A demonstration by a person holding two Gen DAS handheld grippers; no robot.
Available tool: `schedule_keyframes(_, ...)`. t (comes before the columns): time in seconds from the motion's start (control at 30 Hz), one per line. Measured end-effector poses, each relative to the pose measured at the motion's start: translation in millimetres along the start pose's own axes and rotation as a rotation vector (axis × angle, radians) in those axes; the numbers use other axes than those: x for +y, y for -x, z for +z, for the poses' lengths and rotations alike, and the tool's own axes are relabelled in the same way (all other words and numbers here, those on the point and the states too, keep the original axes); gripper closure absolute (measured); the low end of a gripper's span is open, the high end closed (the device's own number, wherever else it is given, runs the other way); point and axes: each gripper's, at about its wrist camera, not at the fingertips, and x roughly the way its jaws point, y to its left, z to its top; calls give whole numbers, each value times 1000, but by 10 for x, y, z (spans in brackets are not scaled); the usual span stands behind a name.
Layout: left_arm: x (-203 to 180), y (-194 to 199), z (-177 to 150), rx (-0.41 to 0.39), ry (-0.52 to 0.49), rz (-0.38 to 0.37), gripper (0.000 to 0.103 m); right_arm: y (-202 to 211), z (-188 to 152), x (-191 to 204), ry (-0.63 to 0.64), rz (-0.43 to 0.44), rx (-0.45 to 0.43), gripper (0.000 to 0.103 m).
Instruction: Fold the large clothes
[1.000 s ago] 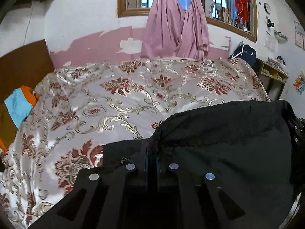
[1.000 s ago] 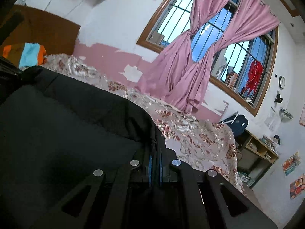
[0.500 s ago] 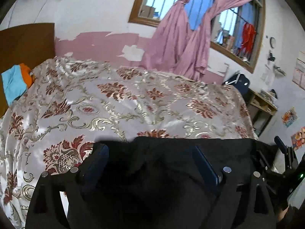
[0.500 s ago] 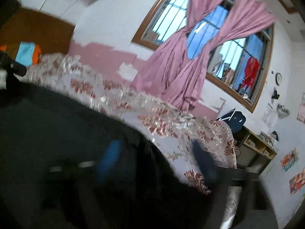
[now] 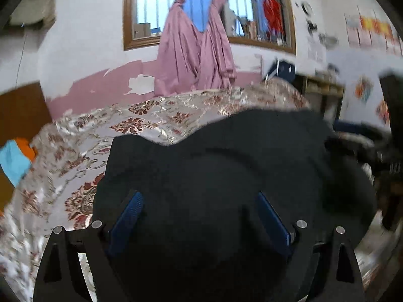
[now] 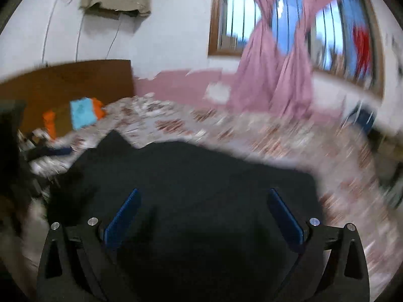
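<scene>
black garment (image 5: 226,166) on bedspread (image 5: 151,120) | left gripper (image 5: 199,209) released | right gripper (image 6: 204,206) just opened, released

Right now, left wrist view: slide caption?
Left gripper, jaws just opened, above dark folded garment on floral satin bedspread.

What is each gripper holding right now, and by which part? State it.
Nothing. The left gripper and right gripper have just been opening; their fingers stand wide over the black garment, not pressing it.
</scene>
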Motion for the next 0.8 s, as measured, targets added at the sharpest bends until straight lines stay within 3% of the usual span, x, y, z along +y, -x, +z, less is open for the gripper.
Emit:
schedule_keyframes(0.17,20,-221,-6,44,-21,10,12,-375,-177,-65,16,-80,61,5)
schedule_keyframes(0.33,196,-568,112,63,90,-20,10,-570,-208,-415,-101,-157,92,5)
schedule_keyframes(0.47,235,-863,239,87,121,-5,9,-741,-191,-742,-204,-194,124,5)
schedule_keyframes(0.53,253,-1008,289,114,131,-9,7,-831,-205,-908,-246,-199,140,5)
schedule_keyframes(0.57,270,-1094,317,139,134,-8,0,-886,-199,-959,-248,-195,150,5)
schedule_keyframes(0.67,302,-1323,364,214,138,-23,0,-1110,-200,-1064,-191,-154,203,2)
schedule_keyframes(0.8,391,-1541,382,282,178,-56,0,-1310,-165,-1157,-204,-109,240,1)
